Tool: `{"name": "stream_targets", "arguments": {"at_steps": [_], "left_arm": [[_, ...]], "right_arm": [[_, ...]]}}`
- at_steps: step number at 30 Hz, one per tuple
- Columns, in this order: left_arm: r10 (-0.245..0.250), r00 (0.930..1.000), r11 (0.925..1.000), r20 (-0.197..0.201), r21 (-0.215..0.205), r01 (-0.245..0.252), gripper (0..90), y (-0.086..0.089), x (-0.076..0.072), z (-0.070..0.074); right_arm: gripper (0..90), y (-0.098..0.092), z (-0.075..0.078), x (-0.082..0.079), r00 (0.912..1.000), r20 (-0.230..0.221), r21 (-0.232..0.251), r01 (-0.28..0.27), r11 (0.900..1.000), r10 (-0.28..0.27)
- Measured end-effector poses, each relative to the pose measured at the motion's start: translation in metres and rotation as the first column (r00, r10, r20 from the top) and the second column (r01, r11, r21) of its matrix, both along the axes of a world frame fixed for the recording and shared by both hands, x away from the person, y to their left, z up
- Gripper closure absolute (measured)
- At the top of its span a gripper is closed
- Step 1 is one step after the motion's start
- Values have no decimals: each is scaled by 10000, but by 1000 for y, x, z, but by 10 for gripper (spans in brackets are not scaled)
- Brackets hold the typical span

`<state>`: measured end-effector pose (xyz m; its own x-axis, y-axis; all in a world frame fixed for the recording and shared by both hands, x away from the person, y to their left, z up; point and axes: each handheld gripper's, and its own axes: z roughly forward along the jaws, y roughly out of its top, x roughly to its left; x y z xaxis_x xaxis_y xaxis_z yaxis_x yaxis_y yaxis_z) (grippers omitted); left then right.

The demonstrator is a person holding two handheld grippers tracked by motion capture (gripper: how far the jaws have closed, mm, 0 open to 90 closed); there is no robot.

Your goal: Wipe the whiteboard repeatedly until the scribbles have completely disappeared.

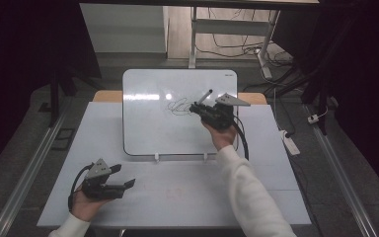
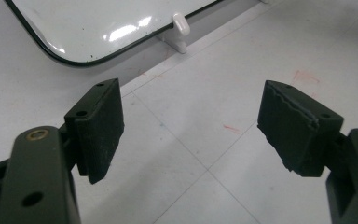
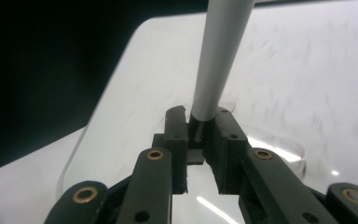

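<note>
The right gripper (image 1: 201, 109) is pinching the marker (image 3: 216, 65) over the whiteboard (image 1: 148, 128), the left gripper (image 1: 123, 185) is resting spread and empty, and a loosening pinch is risking that the marker slips and smears the scribble (image 1: 176, 106).

Nothing legible from where I stand: the white rounded-corner glossy whiteboard (image 1: 148, 123) carries only a dark looping scribble (image 1: 177, 106), and a tiny mark at its top right corner is too small to read.
</note>
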<state>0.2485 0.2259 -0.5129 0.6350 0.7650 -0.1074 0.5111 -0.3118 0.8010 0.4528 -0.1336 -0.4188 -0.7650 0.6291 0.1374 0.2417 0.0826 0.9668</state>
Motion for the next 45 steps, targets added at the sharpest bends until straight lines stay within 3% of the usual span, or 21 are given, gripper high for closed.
{"name": "stream_targets", "arguments": {"at_steps": [3,6,11,16,18,21,23,24,26,28,29,31,33,35,37,39,41,42,43,44,45], "left_arm": [[15,10000,10000,-1,4,-15,230,1,0,-1],[21,10000,10000,29,-26,-21,230,3,1,-1],[42,10000,10000,41,-67,-41,231,5,2,-2],[49,10000,10000,34,-64,-49,231,5,3,-3],[59,10000,10000,44,-48,-58,231,5,3,-2],[63,10000,10000,54,-29,-63,231,5,2,-2],[63,10000,10000,51,-39,-63,231,5,2,-3],[62,10000,10000,54,-50,-61,231,5,3,-3],[72,10000,10000,47,-61,-72,231,5,3,-3],[94,10000,9999,34,-66,-94,231,6,3,-3],[92,9999,9999,41,-53,-92,231,6,3,-3],[98,9999,9999,107,-61,-97,232,6,1,-2],[94,9999,9999,107,-70,-93,232,6,1,-2],[81,9999,9999,91,-93,-80,233,7,3,-3],[85,9999,9999,75,-81,-85,233,7,4,-3],[78,9999,9999,73,-79,-78,233,7,3,-3],[91,9999,9999,99,-75,-90,233,7,2,-3],[92,9999,9999,118,-71,-91,234,7,2,-2],[94,9999,9999,124,-77,-93,233,7,2,-2],[87,9999,9999,124,-80,-86,234,7,2,-3],[85,9999,9999,119,-71,-84,234,7,3,-3]], "right_arm": [[779,9,3,13,9997,27,-85,244,9997,-243],[779,22,7,31,9963,237,-470,841,9953,-831],[779,29,4,41,9940,215,-722,1081,9915,-1069],[779,41,-5,39,9982,-3,-739,591,9955,-593],[779,43,-5,38,9988,99,-936,483,9944,-475],[779,34,0,43,9929,276,-628,1172,9911,-1156],[779,32,0,44,9914,280,-488,1288,9905,-1275],[779,36,-3,41,9925,271,-511,1206,9914,-1193],[779,49,-9,36,9990,190,-815,421,9958,-407],[779,54,-11,33,9993,310,-1075,237,9939,-205],[779,53,-9,33,9987,452,-1218,300,9921,-246],[779,41,-5,38,9940,540,-931,1000,9906,-953],[779,35,-4,39,9914,511,-774,1244,9892,-1207],[779,36,-6,36,9929,548,-840,1102,9903,-1059],[779,45,-11,32,9985,465,-1230,344,9918,-289],[779,44,-10,32,9985,523,-1415,237,9897,-164],[779,35,-7,37,9953,499,-923,870,9919,-826],[779,35,-7,37,9953,499,-923,870,9919,-826],[779,31,-6,39,9927,355,-531,1170,9917,-1152],[779,35,-7,36,9933,375,-620,1113,9918,-1092],[779,41,-10,33,9970,356,-889,719,9934,-690]]}}
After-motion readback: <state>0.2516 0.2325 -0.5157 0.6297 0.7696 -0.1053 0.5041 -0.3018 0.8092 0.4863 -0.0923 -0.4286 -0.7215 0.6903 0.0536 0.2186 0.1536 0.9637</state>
